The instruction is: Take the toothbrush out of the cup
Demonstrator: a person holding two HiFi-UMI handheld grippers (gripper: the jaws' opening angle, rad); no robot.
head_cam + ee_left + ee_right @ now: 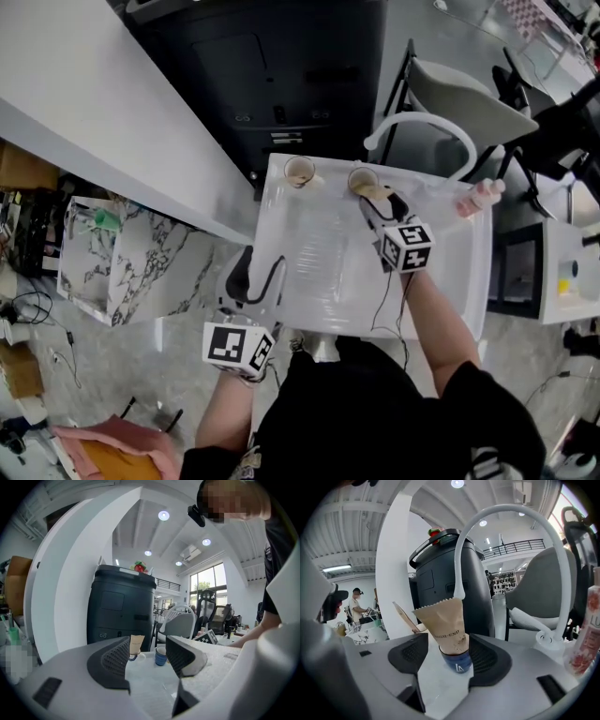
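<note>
The head view alone shows both tools at once. The left gripper (pixel 251 279) hangs at the near left edge of the white table (pixel 319 267). The right gripper (pixel 379 202) reaches across to the far side, and bare tabletop lies between the two.

Only the right gripper view shows what is between that tool's jaws. The right gripper (pixel 449 654) has its jaws wide apart on either side of a small blue cup (pixel 458 663). The toothbrush (pixel 445 623), in a brown paper wrapper, stands upright in the cup and rises above the pads. The cup sits nearer the right jaw, but I cannot tell whether they touch. There is a clear gap on the left jaw's side. Beyond and to the left of these jaws leans a second wrapper (pixel 404 615). A white arched faucet (pixel 511 512) and a pink bottle (pixel 583 634) stand to their right.

The left gripper view shows the left gripper (pixel 147 660) with its jaws also wide apart and nothing between them. Open table runs ahead of it to both cups. A dark bin (pixel 122 606) stands past the far edge.
</note>
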